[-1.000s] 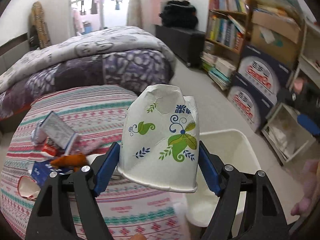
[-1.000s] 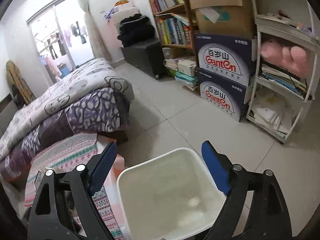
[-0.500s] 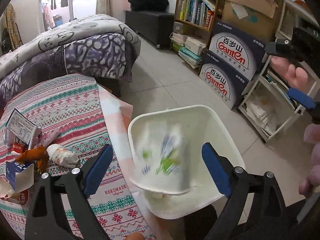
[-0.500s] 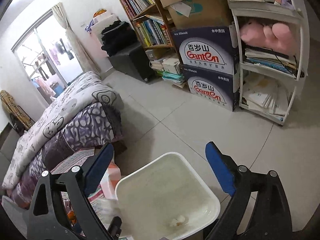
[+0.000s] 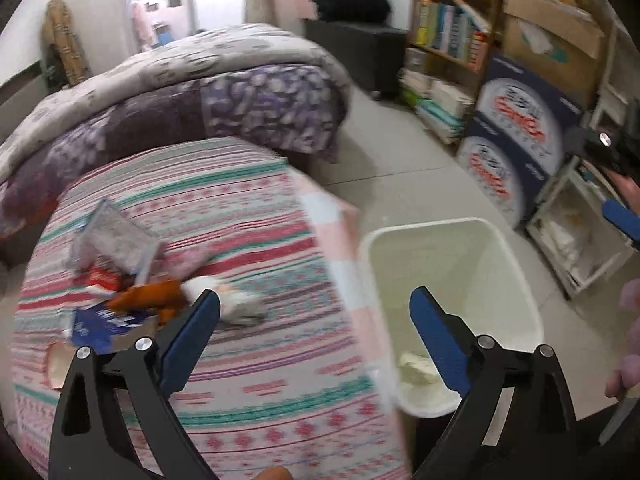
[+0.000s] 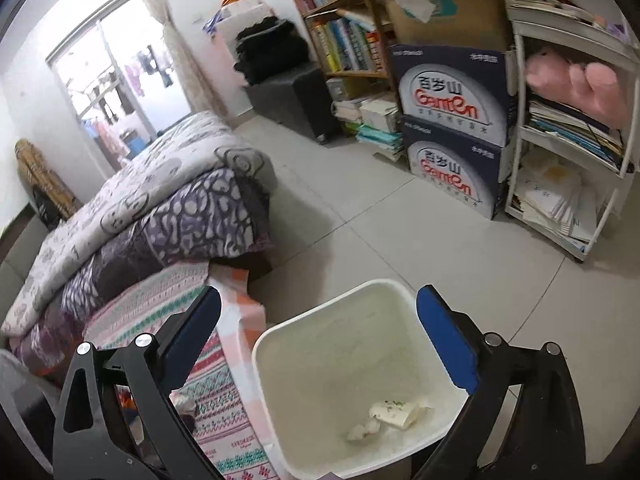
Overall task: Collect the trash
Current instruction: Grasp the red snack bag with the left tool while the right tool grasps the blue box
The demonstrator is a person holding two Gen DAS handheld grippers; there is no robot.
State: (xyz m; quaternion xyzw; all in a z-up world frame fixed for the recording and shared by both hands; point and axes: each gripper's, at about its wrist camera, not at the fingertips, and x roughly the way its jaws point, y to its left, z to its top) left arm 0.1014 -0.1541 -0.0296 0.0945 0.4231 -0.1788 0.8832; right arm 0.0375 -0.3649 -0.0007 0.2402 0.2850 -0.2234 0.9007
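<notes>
The paper cup (image 6: 398,414) that the left gripper (image 5: 314,316) held a second ago now lies in the bin (image 6: 320,320) beside a crumpled wad (image 6: 364,432). Both grippers are spread and empty, the right gripper (image 6: 318,320) over the bin. More trash (image 5: 152,300) waits on the table (image 5: 260,380) to the left, likely next.

left wrist: down over table (image 5: 248,216) edge | right wrist: above bin (image 6: 304,344) | shared: bin
</notes>
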